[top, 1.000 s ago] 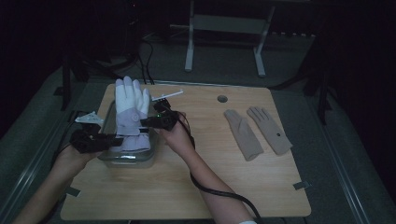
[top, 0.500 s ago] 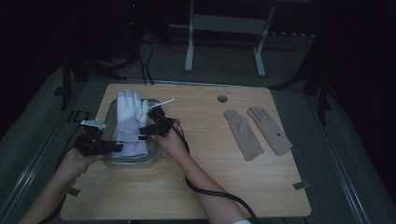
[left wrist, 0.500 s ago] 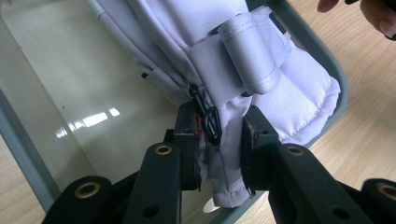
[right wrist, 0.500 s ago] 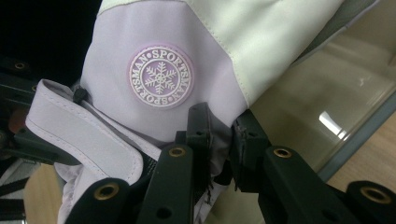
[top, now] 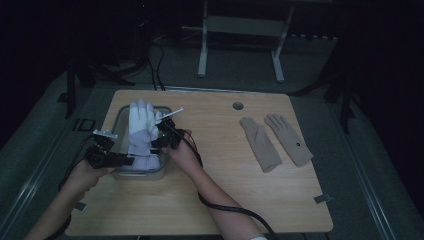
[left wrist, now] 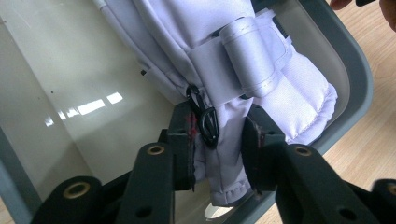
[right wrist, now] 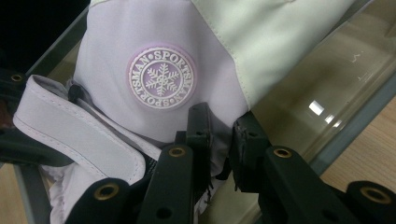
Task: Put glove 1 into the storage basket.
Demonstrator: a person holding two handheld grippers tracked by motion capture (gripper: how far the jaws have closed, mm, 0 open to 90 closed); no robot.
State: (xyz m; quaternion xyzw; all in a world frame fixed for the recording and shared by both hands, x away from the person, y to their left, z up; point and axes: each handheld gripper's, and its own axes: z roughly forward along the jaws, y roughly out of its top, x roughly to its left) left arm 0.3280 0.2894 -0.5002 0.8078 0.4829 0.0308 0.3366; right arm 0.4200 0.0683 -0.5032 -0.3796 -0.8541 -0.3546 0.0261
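Observation:
A white and lilac ski glove (top: pixel 140 127) stands upright in a clear container with a grey rim (top: pixel 116 131) at the table's left. My left gripper (top: pixel 125 160) is shut on the glove's cuff end from the left. My right gripper (top: pixel 161 136) is shut on its right side. In the left gripper view the jaws (left wrist: pixel 218 140) pinch the glove (left wrist: pixel 233 56) below its strap, over the container rim (left wrist: pixel 355 70). In the right gripper view the jaws (right wrist: pixel 219 135) clamp the glove's fabric (right wrist: pixel 161 77) under a snowflake badge, beside the clear wall (right wrist: pixel 336 93).
Two tan gloves (top: pixel 260 145) (top: pixel 290 137) lie flat on the right half of the wooden table. A thin white stick (top: pixel 172 112) rests by the container's far right corner. A round hole (top: pixel 238 106) sits near the table's back edge.
Both grippers have carried the glove down and slightly toward the person, so its lower part now sits inside the container. The tan gloves have not moved.

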